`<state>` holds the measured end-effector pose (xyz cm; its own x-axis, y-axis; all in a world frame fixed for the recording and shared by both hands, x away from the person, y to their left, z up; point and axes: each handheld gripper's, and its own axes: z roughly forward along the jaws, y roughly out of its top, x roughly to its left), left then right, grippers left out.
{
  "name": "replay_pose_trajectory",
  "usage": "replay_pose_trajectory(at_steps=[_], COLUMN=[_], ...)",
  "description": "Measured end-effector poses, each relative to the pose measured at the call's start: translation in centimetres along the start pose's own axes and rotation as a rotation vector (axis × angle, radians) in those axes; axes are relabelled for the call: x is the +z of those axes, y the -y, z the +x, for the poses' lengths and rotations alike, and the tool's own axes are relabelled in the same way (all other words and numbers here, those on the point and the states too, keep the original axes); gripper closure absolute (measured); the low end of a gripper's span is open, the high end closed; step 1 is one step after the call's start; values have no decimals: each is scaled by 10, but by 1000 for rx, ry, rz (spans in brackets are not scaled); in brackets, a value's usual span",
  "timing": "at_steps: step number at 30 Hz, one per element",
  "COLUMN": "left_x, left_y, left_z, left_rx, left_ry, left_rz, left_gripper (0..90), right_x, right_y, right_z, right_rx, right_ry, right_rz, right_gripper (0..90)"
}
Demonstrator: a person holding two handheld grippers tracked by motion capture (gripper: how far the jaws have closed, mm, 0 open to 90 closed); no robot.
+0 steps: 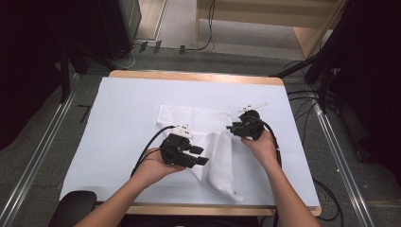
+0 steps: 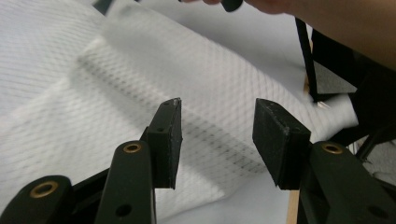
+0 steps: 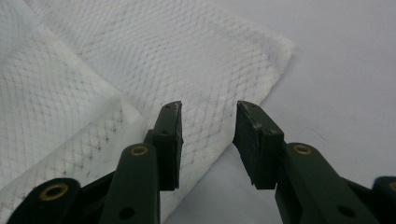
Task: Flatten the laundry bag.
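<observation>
A white waffle-weave cloth (image 1: 203, 122) lies partly folded in the middle of the table, one flap running toward the front edge. My left gripper (image 1: 201, 156) hovers at the cloth's left side, pointing right. In the left gripper view its jaws (image 2: 217, 135) stand open just above the cloth (image 2: 187, 79), with nothing between them. My right gripper (image 1: 232, 128) sits at the cloth's far right corner, pointing left. In the right gripper view its jaws (image 3: 208, 140) are apart over the cloth's edge (image 3: 187, 60), and the pads are not pressing on it.
The table (image 1: 123, 109) is covered with a pale sheet and has a wooden rim at front and back. A black round seat part (image 1: 75, 205) sits at the lower left. Cables and metal rails run along the floor on both sides.
</observation>
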<state>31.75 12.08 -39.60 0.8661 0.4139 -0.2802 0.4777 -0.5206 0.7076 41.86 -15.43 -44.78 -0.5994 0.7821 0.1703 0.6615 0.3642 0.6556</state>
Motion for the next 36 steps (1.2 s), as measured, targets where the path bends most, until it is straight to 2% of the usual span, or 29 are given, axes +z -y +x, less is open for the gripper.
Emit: replay_pose_trajectory(at_steps=[6,10,15,19,22,25,29,32,34,36], left_x=[-18,-28,-37,-42,-44,-48,-53,-55,-56,-57], left_y=[3,6,11,12,13,14,15,16,17,18], left_z=[20,35,51,61,68,78,87,93,96,98], left_rx=[-40,-73,-114,-132,-137,-155,-165,-175,-185,-191], left_ry=[-66,-102,-127,-140,-155,-165,-186,-195,-200,-211], left_rz=[-14,-24,-30,-32,-26,-34,-39,-41,-42,-42], left_gripper=[526,523,523,522,519,518,517,517,517,517], right_x=[1,-6,-21,-27,-30,-32,-26,-19,-16,-17], right_y=[-2,-5,-6,-1,3,9,15,19,21,20], right_z=[4,3,2,9,14,19,21,18,17,18], right_rx=[-7,-6,12,6,5,7,7,36,40,32], right_ry=[-11,-10,-20,-29,-35,-40,-43,-69,-92,-116], right_rz=[-1,-19,-68,-70,-64,-66,-40,-12,8,5], right_gripper=[642,655,665,660,639,575,541,593,723,849])
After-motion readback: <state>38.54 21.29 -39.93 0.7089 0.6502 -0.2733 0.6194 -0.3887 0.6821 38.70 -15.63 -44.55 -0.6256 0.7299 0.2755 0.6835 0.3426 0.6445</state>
